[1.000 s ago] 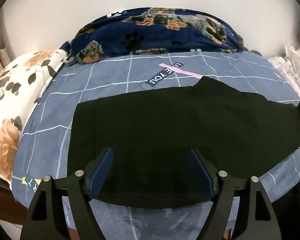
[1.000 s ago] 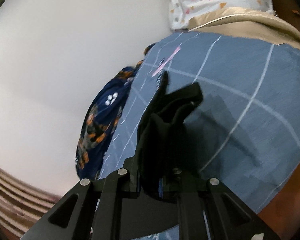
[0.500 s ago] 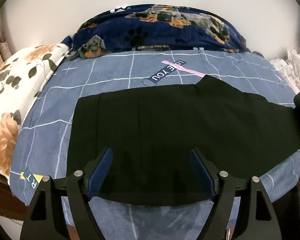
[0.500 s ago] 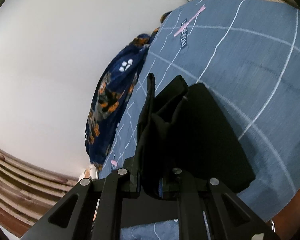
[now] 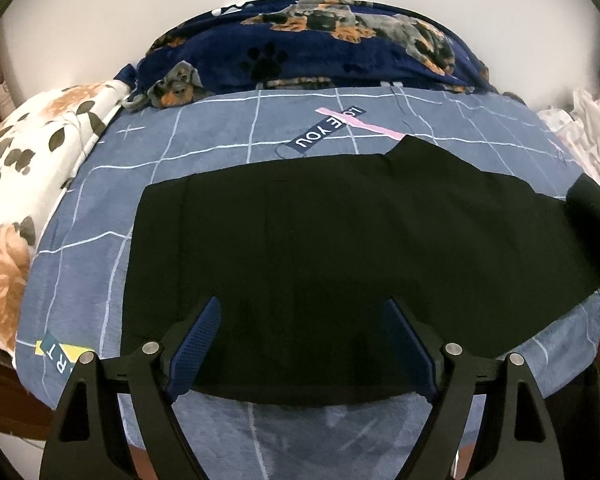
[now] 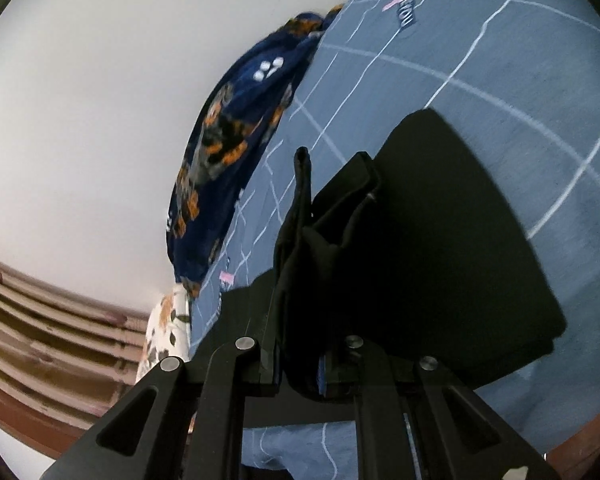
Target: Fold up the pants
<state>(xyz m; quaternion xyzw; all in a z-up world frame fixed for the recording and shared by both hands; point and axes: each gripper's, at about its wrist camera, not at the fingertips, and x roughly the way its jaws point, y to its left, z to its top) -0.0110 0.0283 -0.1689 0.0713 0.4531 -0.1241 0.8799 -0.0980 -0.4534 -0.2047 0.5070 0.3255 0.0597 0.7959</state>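
A navy dog-print blanket (image 5: 320,48) is bunched along the far edge of the bed (image 5: 100,208), against the wall. A floral pillow (image 5: 24,168) sits at the bed's left end and pale crumpled cloth (image 5: 588,132) at its right end. Nothing lies on the black pants (image 5: 320,240) themselves, which are spread over the blue grid-patterned sheet, near the front edge of the bed. Their long axis runs along that front edge, from a squared end on the left to the right end, where the fabric rises off the sheet.

The left gripper (image 5: 300,344) hovers over the near edge of the pants; its fingers have just been opening and stand wide apart, pressing on nothing. The right gripper (image 6: 300,364) has its fingers clenched on a bunched fold of the pants (image 6: 440,240).

Since a second ago the right gripper has carried that end further over the bed, so more black cloth fills its view, and its dark shape shows larger at the right edge of the left camera's view.
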